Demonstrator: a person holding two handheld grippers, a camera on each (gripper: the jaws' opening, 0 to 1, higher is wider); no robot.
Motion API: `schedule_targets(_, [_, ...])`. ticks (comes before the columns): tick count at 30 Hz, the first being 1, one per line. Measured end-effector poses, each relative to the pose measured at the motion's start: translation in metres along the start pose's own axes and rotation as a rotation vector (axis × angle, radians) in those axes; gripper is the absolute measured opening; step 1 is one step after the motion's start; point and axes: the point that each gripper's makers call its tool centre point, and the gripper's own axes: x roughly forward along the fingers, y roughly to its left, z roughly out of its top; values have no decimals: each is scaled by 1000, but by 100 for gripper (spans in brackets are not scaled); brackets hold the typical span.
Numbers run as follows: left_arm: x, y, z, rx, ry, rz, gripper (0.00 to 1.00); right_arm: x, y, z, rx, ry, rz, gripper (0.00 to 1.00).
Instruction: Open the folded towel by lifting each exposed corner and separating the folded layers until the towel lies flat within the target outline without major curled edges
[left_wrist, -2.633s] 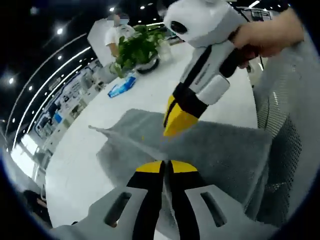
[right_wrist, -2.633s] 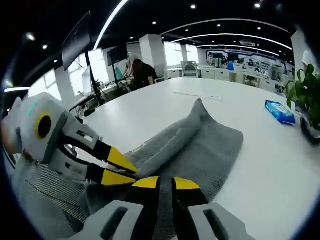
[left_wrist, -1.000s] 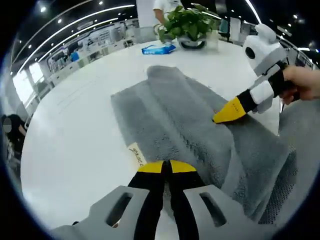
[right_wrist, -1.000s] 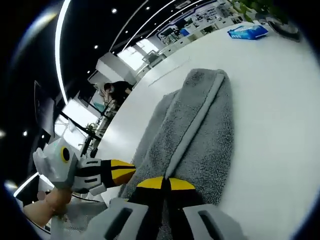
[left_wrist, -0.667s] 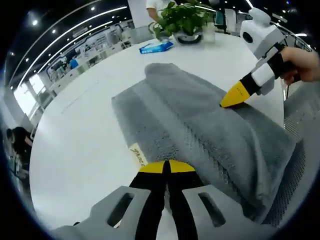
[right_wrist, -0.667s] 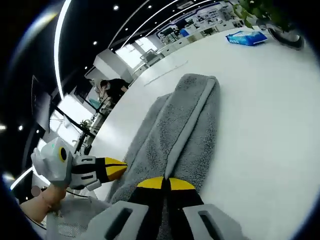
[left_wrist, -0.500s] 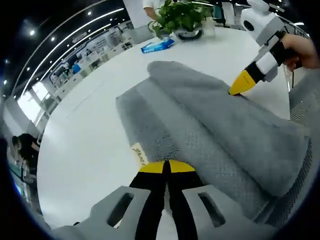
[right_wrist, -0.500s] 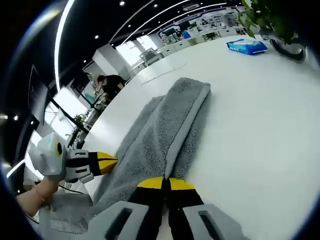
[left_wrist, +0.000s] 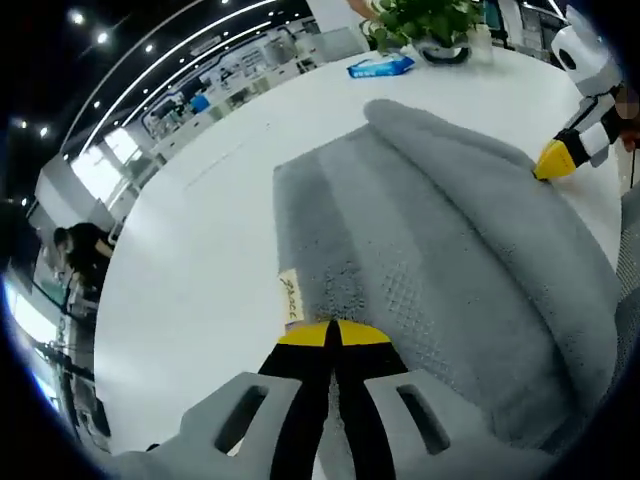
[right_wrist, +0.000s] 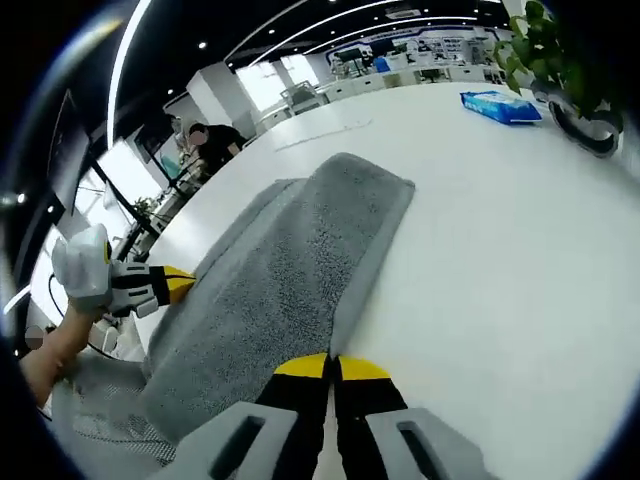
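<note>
On the left, the left gripper (left_wrist: 330, 333) has its jaws pinched together on the near edge of the grey towel (left_wrist: 440, 250), right by the small label (left_wrist: 291, 297). The towel stretches across the white desk (left_wrist: 190, 260), one layer raised. On the right, the right gripper (right_wrist: 330, 367) clamps the towel's opposite edge, jaws closed.
</note>
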Motion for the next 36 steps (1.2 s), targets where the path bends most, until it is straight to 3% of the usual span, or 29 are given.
schedule_targets(6, [-1,10,-6,-25,20,32,0,-4,-7,2,-17,-1,-26,0])
schedule_targets(9, [0,10,-6,-31,22,32,0,-8,-15,0,-73,14,-67,0])
schedule_targets(11, [0,8,-6,-5,24,35,0,-10,-17,0,-74,15,-77,0])
schedule_targets(20, [-1,9,-6,-24,24,33,0,-23,-46,1,-100,13,-159,0])
schedule_targets(24, [0,9,-6,-17,27,34,0,-26,-48,-1,-110,22,-176,0])
schedule_targets(27, [0,9,-6,-23,28,32,0,-30,-55,-1,-149,32,-208,0])
schedule_targets(36, [-2,-5,-1,-49,20,-17,0,-45,-78,-2,-149,42,-287,0])
